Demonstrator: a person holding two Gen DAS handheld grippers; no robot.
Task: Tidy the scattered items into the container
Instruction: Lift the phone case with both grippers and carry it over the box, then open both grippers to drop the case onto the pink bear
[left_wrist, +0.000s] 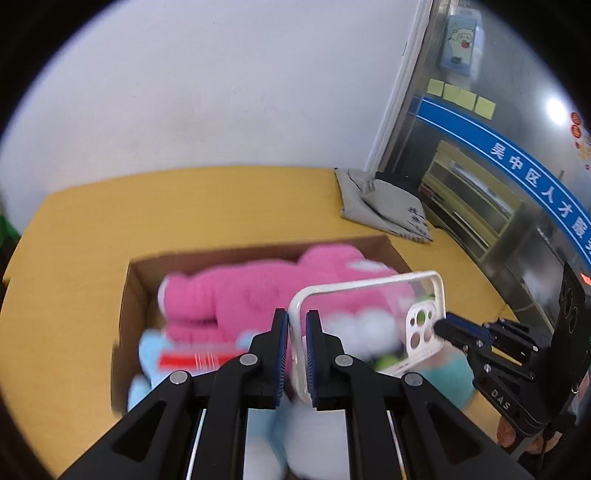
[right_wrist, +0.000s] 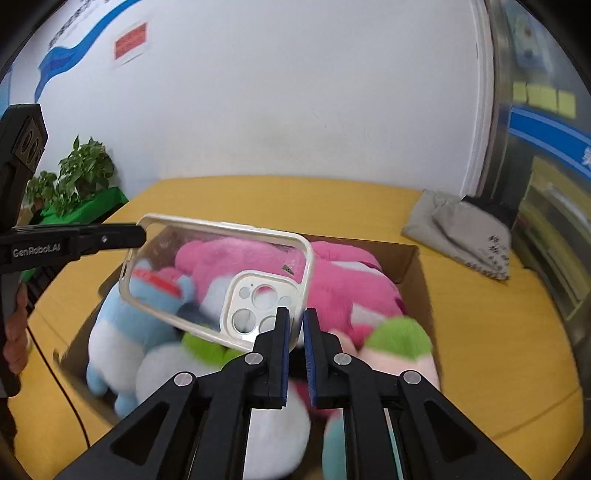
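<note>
Each fisheye view looks forward and downward along its own black gripper fingers, from close above an open brown cardboard box (left_wrist: 127, 317) of plush toys on a yellow wooden table (right_wrist: 498, 332). The left wrist view faces it from the left, the right from the right. Both share the box, the clear white-rimmed phone case (left_wrist: 365, 321) and the white wall.

Phone case (right_wrist: 218, 277) hangs above toys (right_wrist: 332, 280) in box (right_wrist: 417, 266) on table (right_wrist: 498, 332).

The box (right_wrist: 413, 258) is packed with plushies (right_wrist: 332, 288), no free gap inside. The bare counter (right_wrist: 498, 332) is wide open at 3 o'clock; a folded cloth (right_wrist: 461, 232) sits at 1 o'clock.
</note>
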